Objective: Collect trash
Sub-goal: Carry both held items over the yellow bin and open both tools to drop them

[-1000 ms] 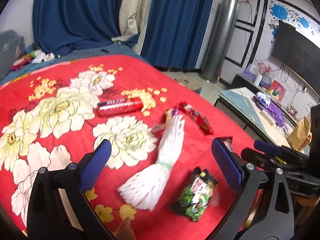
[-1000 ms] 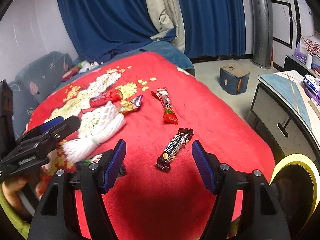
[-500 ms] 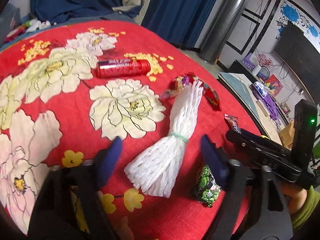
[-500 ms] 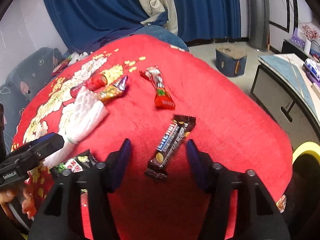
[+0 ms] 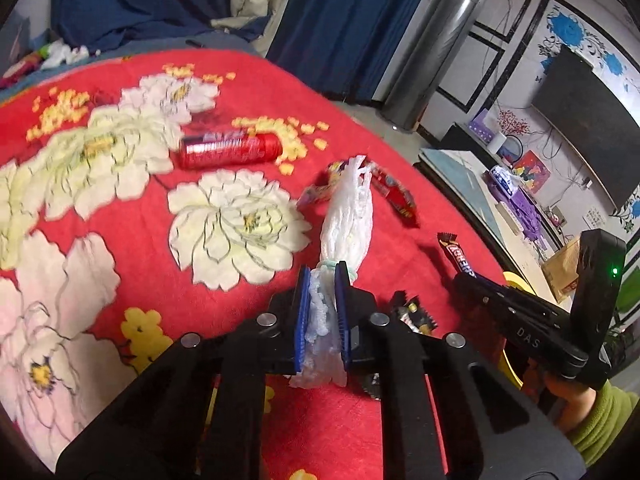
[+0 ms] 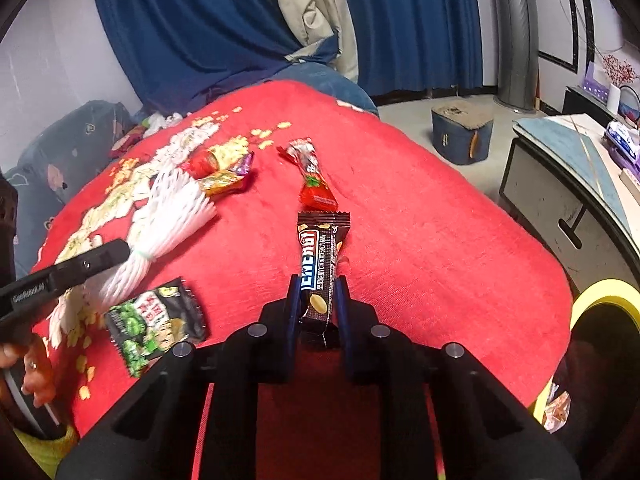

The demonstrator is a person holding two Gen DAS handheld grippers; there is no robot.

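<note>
We see our left gripper (image 5: pixel 322 280) with its 2 blue pads pressed together on the near half of a white foam fruit net (image 5: pixel 346 216), a soft, ribbed mesh sleeve cinched at its waist by a thin green band and fanning out into loose strands at the far end. Our right gripper (image 6: pixel 318 296) has its jaws closing on the near end of a dark brown chocolate bar wrapper (image 6: pixel 322 256), the pads touching both sides of it; the wrapper is long, glossy and flat, with crimped zigzag ends, white lettering on a blue strip and peanuts printed near the bottom, and it points away from us. Everything lies on a red fleece blanket (image 6: pixel 420 240) with a fuzzy nap and large cream peony flowers. To the left of the chocolate bar, near us, lies a crinkled black and green snack packet (image 6: pixel 156 326). Farther off sits a red strawberry candy wrapper (image 6: pixel 314 184) with twisted ends, and to its left a shiny gold and purple foil wrapper (image 6: pixel 228 178) touching the fanned end of the net. In the left wrist view a smooth red cylindrical can (image 5: pixel 230 150) lies on its side farther out. At the right edge, below the blanket, a yellow-rimmed bin (image 6: pixel 600 308) shows its dark mouth.
</note>
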